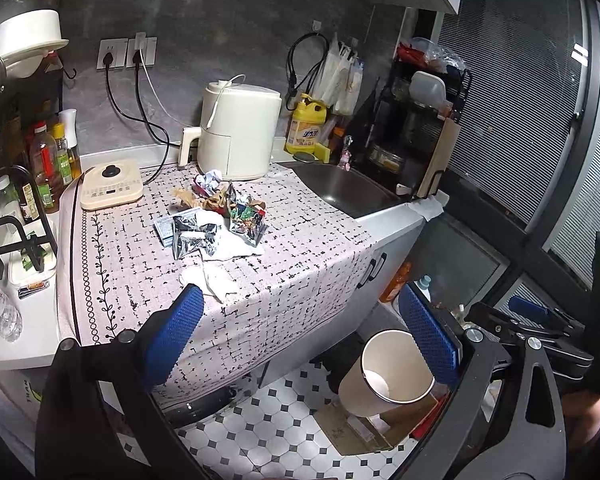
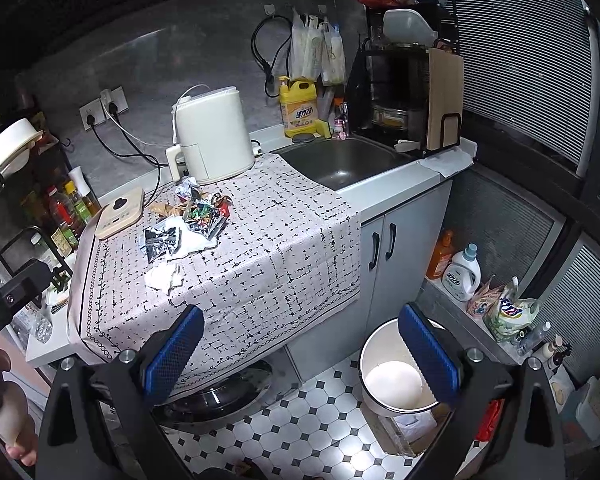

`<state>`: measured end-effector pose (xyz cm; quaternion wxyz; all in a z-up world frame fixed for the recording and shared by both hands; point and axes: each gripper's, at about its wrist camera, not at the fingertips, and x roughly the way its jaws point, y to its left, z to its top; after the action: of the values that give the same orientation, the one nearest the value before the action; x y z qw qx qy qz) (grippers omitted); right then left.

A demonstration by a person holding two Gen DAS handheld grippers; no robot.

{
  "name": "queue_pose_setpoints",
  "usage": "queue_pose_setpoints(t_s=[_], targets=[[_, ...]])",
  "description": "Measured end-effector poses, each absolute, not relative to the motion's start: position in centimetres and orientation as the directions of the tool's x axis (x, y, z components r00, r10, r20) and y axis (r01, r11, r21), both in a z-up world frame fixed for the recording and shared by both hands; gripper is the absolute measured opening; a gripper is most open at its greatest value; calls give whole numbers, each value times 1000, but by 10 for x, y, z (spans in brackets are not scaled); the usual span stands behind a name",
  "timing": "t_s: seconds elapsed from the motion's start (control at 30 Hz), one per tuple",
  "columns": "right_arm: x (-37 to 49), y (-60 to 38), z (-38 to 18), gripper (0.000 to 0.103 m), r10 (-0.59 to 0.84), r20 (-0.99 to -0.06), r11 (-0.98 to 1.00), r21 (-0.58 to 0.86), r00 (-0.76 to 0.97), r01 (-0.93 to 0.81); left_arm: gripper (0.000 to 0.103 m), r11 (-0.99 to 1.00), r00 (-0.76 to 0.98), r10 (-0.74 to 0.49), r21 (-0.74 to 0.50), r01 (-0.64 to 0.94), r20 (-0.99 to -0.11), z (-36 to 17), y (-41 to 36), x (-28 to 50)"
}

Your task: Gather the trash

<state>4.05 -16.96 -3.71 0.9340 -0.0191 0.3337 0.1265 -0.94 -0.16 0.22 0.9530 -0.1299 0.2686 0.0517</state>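
Left wrist view: the left gripper (image 1: 300, 336) has its jaws spread wide, holding nothing; the trash pile (image 1: 216, 216) lies on the cloth-covered surface (image 1: 300, 248) ahead of them, a paper cup (image 1: 388, 372) below beside the right jaw. Right wrist view: the right gripper (image 2: 300, 352) likewise gapes empty, trash pile (image 2: 188, 220) ahead-left, white bucket (image 2: 396, 368) behind the right jaw.
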Motion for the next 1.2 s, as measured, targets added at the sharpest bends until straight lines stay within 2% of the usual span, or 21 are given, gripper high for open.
queue_pose_setpoints(t_s=[1.2], targets=[[47,-177,-40,95,242,-636,964,74,733,-254,97,958,839,52,-209,-195,-541,9,-11,-5]])
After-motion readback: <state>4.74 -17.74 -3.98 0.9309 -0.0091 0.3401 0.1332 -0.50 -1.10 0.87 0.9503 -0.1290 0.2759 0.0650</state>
